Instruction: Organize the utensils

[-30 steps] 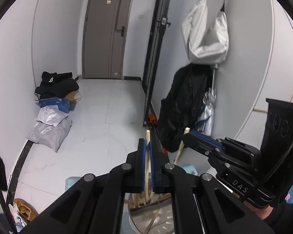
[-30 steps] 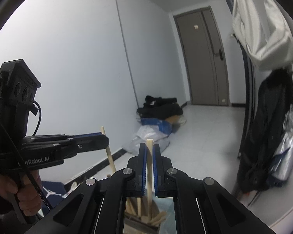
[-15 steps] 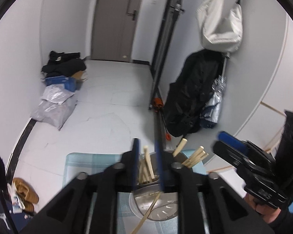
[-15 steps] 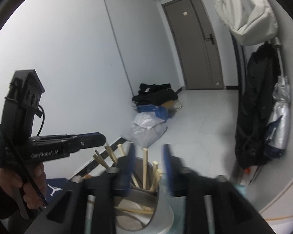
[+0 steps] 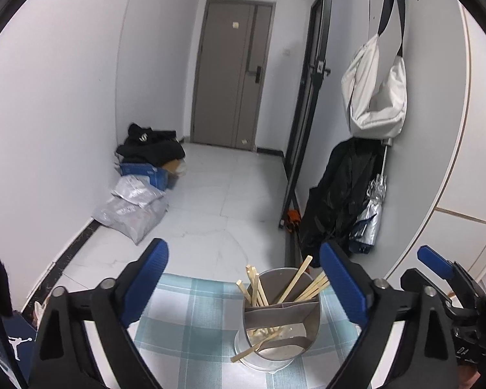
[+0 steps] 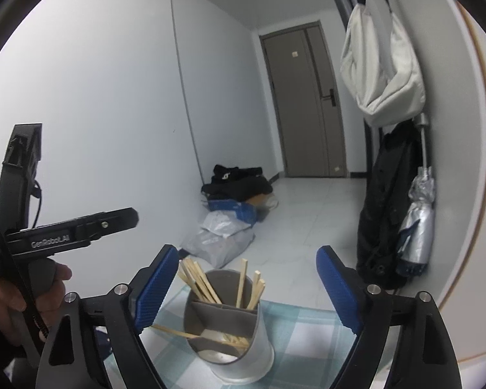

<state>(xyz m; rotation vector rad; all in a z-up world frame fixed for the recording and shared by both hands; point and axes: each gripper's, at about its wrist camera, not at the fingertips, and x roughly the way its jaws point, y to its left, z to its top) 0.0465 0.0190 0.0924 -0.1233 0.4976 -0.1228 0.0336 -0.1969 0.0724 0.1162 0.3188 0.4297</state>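
Setting: white-walled hallway with a pale tiled floor; a checked tablecloth point(image 5: 191, 317) covers the surface at the bottom of both wrist views.
Left gripper point(image 5: 244, 287): released, blue pads spread wide, nothing between them; the holder sits lower centre between the fingers.
Right gripper point(image 6: 247, 283): likewise spread wide and empty, framing the same holder at lower centre.
Grippers counted: two, each also seen at the edge of the other's view.
Utensil holder point(image 5: 311, 330): one round metal cup, upright on the cloth, split by inner dividers into compartments.
Chopsticks point(image 5: 293, 283): pale wooden sticks, about a dozen, exact count unclear; most stand leaning in the far compartments, a few lie slanted across the near one, one tip poking over the rim.
Door point(image 5: 231, 74): one grey-brown door at upper centre.
Hanging bag point(image 5: 374, 97): one white bag at upper right, above a black coat point(image 5: 337, 194) and a folded silver umbrella point(image 5: 371, 214).
Floor pile point(image 5: 136, 201): black clothing, one blue box and grey plastic parcels at middle left.
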